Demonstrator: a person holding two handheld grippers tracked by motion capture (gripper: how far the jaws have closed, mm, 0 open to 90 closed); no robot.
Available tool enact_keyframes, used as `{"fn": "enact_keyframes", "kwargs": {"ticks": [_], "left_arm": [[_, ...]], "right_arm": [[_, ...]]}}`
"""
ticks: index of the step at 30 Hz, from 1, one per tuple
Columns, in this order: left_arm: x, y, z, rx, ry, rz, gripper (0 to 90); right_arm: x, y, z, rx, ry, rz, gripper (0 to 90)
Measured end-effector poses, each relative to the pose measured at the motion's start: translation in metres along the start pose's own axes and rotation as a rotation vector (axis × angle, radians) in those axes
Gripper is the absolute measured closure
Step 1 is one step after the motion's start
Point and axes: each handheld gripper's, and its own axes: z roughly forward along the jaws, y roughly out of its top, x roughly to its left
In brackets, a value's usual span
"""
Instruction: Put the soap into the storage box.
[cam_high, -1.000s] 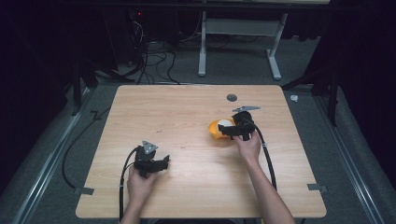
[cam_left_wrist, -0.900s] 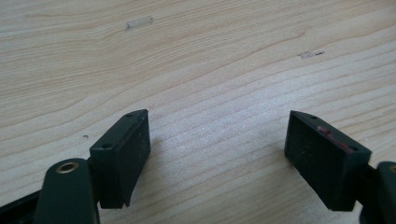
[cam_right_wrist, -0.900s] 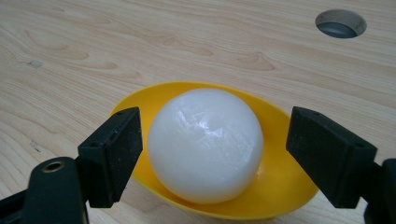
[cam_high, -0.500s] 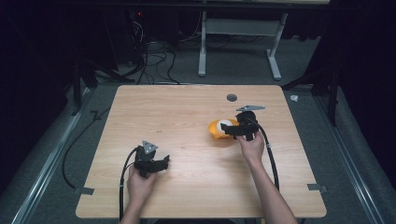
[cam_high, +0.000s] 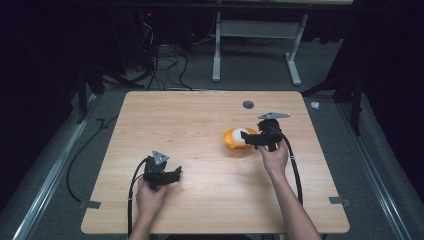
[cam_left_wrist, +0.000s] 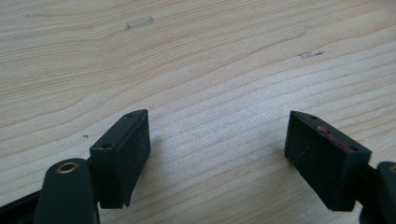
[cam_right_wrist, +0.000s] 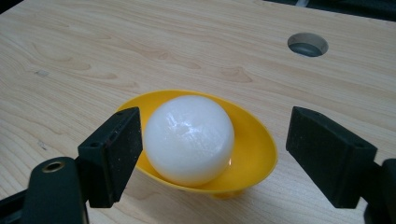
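While left gripper is being rested wide open, right gripper, lowered since earlier, is being spread around glossy white ball in shallow yellow plastic bowl; grasp being prepared.

A ball sat in a bowl on the table, right of centre. The right gripper was at the bowl's right side, a jaw either side of the ball. A hole lay behind the bowl. The left gripper rested near the front left.
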Motion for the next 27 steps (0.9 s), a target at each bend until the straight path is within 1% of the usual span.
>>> {"fn": "enact_keyframes", "kwargs": {"ticks": [5,20,22,23,27], "left_arm": [[0.0,0.0,0.0,0.0,0.0,0.0,22.9],[0.0,0.0,0.0,0.0,0.0,0.0,22.9],[0.0,0.0,0.0,0.0,0.0,0.0,22.9],[0.0,0.0,0.0,0.0,0.0,0.0,22.9],[0.0,0.0,0.0,0.0,0.0,0.0,22.9]], "right_arm": [[0.001,0.0,-0.005,-0.008,-0.001,-0.006,19.3],[-0.006,-0.002,-0.023,-0.037,-0.016,0.004,19.7],[-0.007,-0.004,-0.025,-0.052,-0.015,0.004,20.7],[-0.007,-0.005,-0.026,-0.054,-0.014,0.012,20.7],[-0.01,-0.011,-0.028,-0.051,-0.017,0.017,20.7]]}}
